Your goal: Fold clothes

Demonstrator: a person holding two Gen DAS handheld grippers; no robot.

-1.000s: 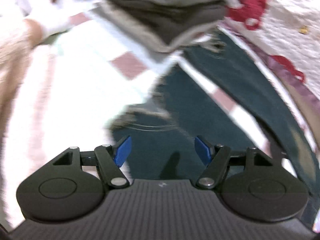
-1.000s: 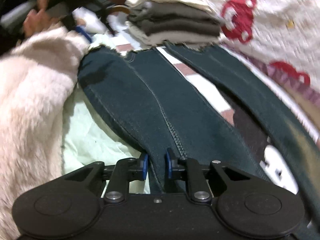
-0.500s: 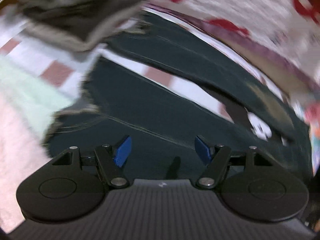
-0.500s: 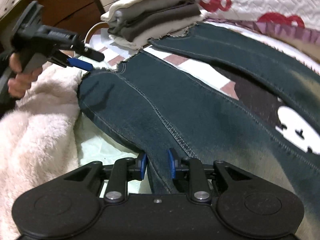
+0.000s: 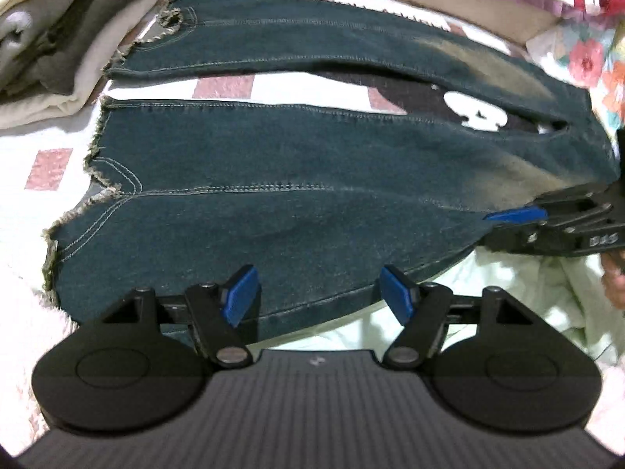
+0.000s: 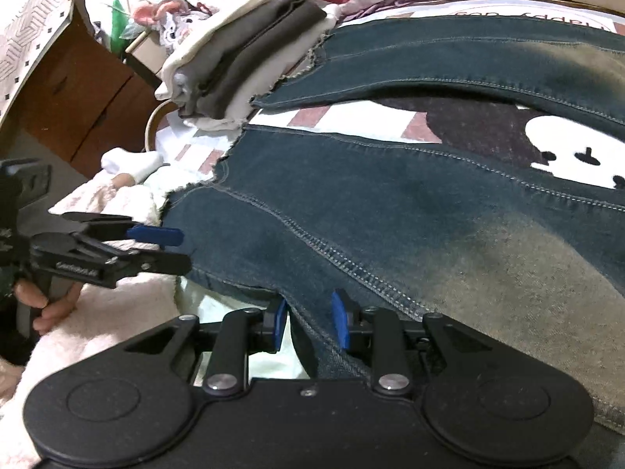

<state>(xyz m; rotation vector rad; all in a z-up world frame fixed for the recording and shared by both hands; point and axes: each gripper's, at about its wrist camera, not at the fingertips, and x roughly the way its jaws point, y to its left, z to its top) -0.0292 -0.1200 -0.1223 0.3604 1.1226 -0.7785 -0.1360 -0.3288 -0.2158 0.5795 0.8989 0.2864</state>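
Note:
Dark blue jeans (image 5: 312, 179) lie spread flat on the bed, both legs with frayed hems pointing at the folded stack; they also fill the right wrist view (image 6: 410, 203). My left gripper (image 5: 316, 293) is open, its blue pads hovering just over the near edge of the near leg. It shows from the side in the right wrist view (image 6: 164, 242). My right gripper (image 6: 308, 324) holds a raised fold of the jeans' near edge between its blue pads, further up the leg. It shows at the right of the left wrist view (image 5: 508, 219).
A stack of folded grey and cream clothes (image 5: 58, 39) sits by the hems, also in the right wrist view (image 6: 242, 51). A pale green cloth (image 5: 468, 305) and a fluffy pink blanket (image 6: 97, 312) lie along the near side. A wooden cabinet (image 6: 78, 90) stands beyond.
My left gripper swung from the hem end round to the near edge of the near leg, still open. My right gripper's pads stand slightly wider apart, with the jeans edge between them.

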